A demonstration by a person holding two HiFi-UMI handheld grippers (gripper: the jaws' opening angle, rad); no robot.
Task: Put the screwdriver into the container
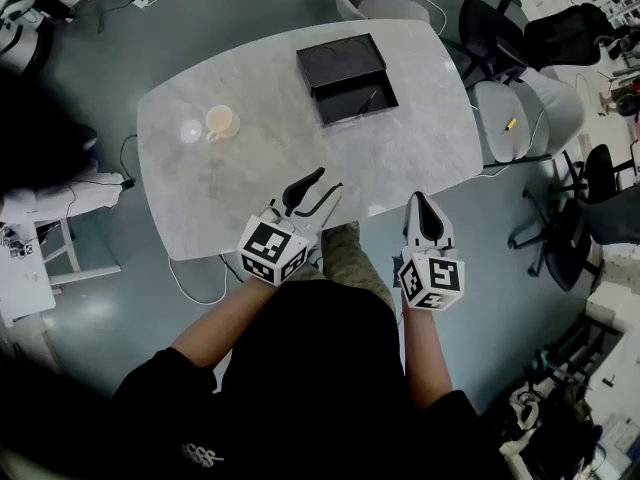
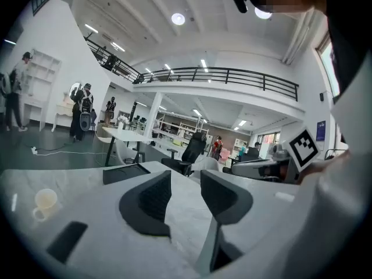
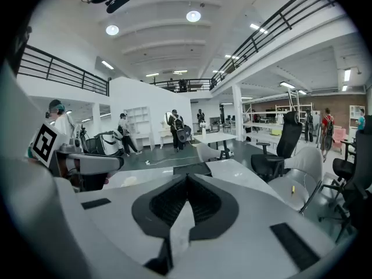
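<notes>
Head view: a pale marble-pattern table with rounded corners stands on a grey floor.

1. Container: black, rectangular, in two halves, at the far-centre of the tabletop. The near half is an open tray.
2. Screwdriver: thin and dark, lying slanted inside the near half of the container, toward its R side. Neither gripper touches it. Finer detail is too small to resolve.
3. Mug: cream, upright, on the L part of the table, well apart from the container.
4. L gripper: over the near table edge, pointing toward the far side, marker cube nearest the person.
5. R gripper: just off the near edge at the R, roughly parallel w/ the L unit, marker cube nearest the person. Both units are well apart from the container.

Left gripper view: the jaws are spread, w/ a clear gap and nothing between them; only bare tabletop shows through. The container sits beyond the L jaw and the mug is at lower L.

Right gripper view: the jaws are pressed together at the tips, w/ nothing pinched. The container's dark edge is just above the tips, farther along the table.

Surroundings: grey chairs stand at the table's R side, and one seat carries a small yellow item.
</notes>
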